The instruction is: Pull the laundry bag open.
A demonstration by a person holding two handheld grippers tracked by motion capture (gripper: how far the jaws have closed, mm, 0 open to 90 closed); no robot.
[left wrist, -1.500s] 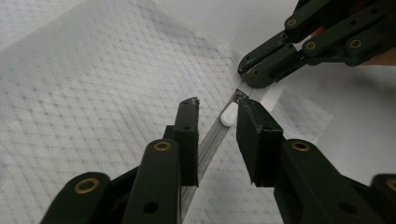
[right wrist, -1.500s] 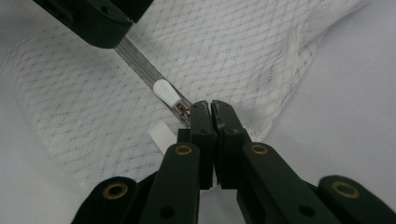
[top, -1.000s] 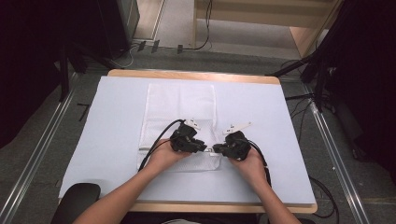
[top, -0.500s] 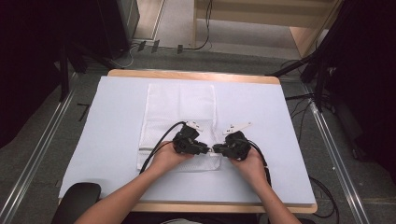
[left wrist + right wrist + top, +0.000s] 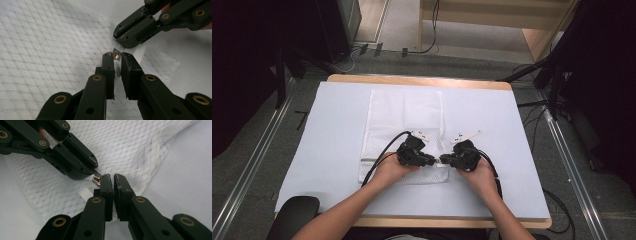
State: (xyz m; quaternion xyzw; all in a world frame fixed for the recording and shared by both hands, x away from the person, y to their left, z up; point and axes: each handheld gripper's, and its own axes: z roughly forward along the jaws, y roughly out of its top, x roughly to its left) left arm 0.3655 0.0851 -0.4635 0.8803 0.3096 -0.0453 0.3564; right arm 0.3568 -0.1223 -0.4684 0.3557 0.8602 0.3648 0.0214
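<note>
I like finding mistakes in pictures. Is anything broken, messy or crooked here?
Nothing stands out. The white mesh laundry bag lies flat on the table, and both grippers, left and right, meet at its metal zipper pull near the bag's front edge. No tear or spill is visible.

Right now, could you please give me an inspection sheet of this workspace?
Surface: white sheet over a wooden table.
Job's things: white mesh laundry bag lying flat; its metal zipper pull at the near right corner.
Clutter: nothing seen.
Grippers: left hand-held gripper nearly shut at the zipper pull; right hand-held gripper shut on the bag's corner fabric.
Cables: left gripper's black cable crosses the bag; more cables on the floor beyond.
Surroundings: grey floor, metal rails, dark stands.
</note>
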